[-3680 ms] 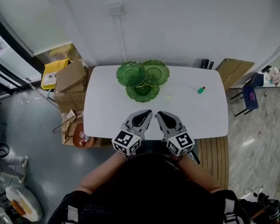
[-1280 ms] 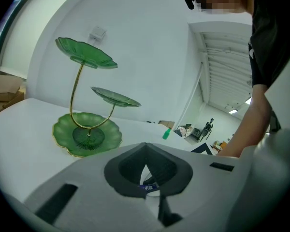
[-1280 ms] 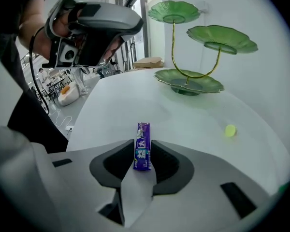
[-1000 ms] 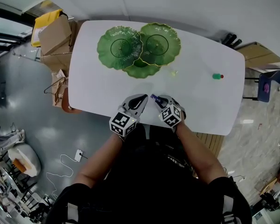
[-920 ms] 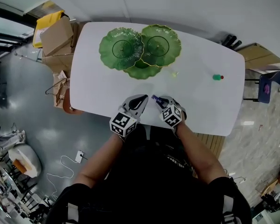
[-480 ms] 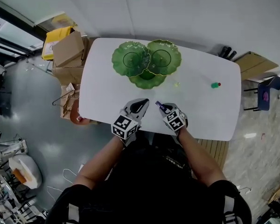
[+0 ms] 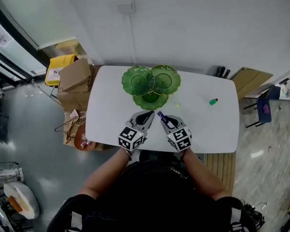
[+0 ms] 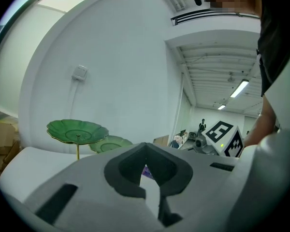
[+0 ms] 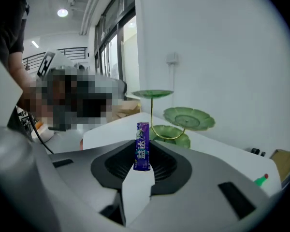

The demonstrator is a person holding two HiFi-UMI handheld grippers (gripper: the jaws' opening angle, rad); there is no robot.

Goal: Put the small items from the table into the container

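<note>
Nearest, over the near edge of the white table (image 7: 111, 115), the left gripper (image 8: 146, 146) has its jaws pressed together with nothing between them. Just right of it, the right gripper (image 7: 165, 120) clamps a purple packet (image 9: 143, 146) upright at its tips. Farther off stands the green tiered dish (image 7: 151, 83); a small green bottle (image 7: 213, 101) lies far right on the table

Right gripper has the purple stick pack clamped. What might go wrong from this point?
The right gripper pinches the purple stick pack only by its lower end, standing upright, so it may tilt or slip out in transit. The green tiered dish has shallow plates on a thin stem: a released pack might slide off a rim, and a bump might tip it.
</note>
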